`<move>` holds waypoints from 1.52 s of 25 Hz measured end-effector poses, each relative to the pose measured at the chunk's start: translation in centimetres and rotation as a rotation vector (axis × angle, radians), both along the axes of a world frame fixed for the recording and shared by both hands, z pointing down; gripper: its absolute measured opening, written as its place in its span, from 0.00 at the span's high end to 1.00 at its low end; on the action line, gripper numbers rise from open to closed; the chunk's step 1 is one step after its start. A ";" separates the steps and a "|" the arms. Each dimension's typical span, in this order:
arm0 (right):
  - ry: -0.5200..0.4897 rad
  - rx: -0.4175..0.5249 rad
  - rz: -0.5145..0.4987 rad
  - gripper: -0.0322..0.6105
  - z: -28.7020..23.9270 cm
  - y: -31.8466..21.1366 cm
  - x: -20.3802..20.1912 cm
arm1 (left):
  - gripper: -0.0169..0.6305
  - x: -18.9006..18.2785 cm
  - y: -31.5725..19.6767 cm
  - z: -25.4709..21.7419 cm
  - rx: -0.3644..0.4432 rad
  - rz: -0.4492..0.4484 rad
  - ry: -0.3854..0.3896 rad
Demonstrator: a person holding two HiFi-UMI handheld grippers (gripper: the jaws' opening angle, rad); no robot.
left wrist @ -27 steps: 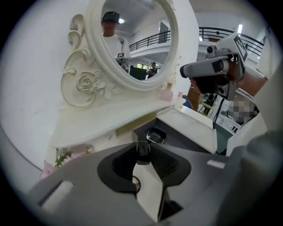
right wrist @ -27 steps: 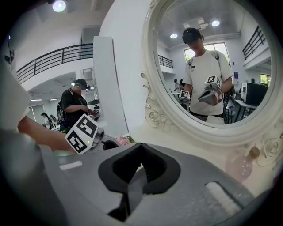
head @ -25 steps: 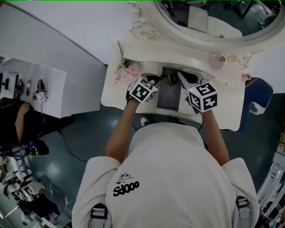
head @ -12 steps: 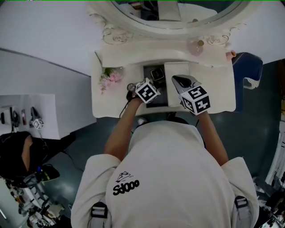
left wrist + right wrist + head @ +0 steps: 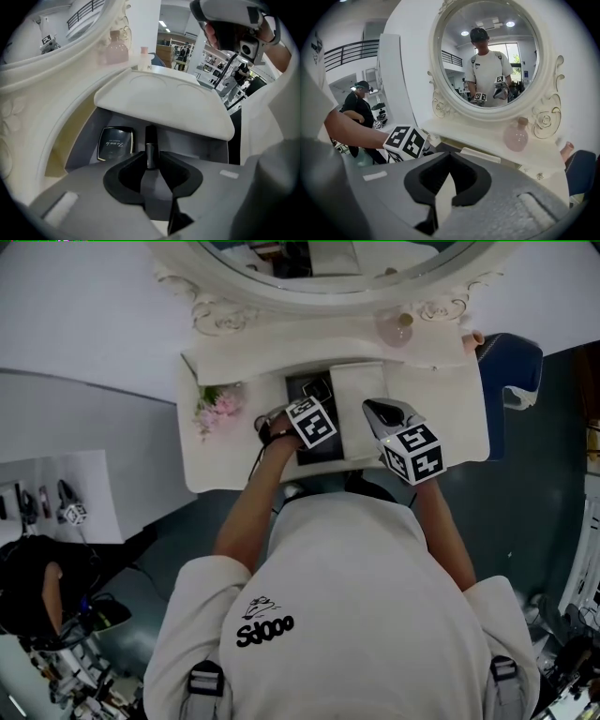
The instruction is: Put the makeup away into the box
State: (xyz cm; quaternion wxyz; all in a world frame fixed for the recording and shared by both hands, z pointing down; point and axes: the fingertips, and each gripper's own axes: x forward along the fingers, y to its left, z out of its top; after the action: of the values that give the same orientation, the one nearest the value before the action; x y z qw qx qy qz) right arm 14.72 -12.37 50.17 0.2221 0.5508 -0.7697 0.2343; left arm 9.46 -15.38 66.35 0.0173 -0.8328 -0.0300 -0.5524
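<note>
Between my left tongs a slim dark makeup tube was clamped, pointing into the open grey box on the white tabletop. A black compact lay inside, and the white lid stood raised. My right tongs were closed and empty, facing the ornate round mirror and a pink bottle. Dark floor surrounded the vanity.

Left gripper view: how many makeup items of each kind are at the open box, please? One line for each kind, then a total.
Black compact, lying in the box: 1
Dark slim tube, held in the left tool over the box: 1
Total: 2
</note>
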 end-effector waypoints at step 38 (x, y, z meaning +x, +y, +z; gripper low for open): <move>0.002 -0.038 -0.488 0.95 2.2 -4.1 -12.2 | 0.53 -15.9 -5.4 2.8 -0.047 -0.849 0.244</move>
State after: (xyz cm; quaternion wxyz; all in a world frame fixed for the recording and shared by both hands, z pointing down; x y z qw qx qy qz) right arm 2.53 -16.45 52.37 0.2833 0.3446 -0.8752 0.1874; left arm -6.41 -20.78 69.12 -0.2268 -0.8306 0.3047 -0.4072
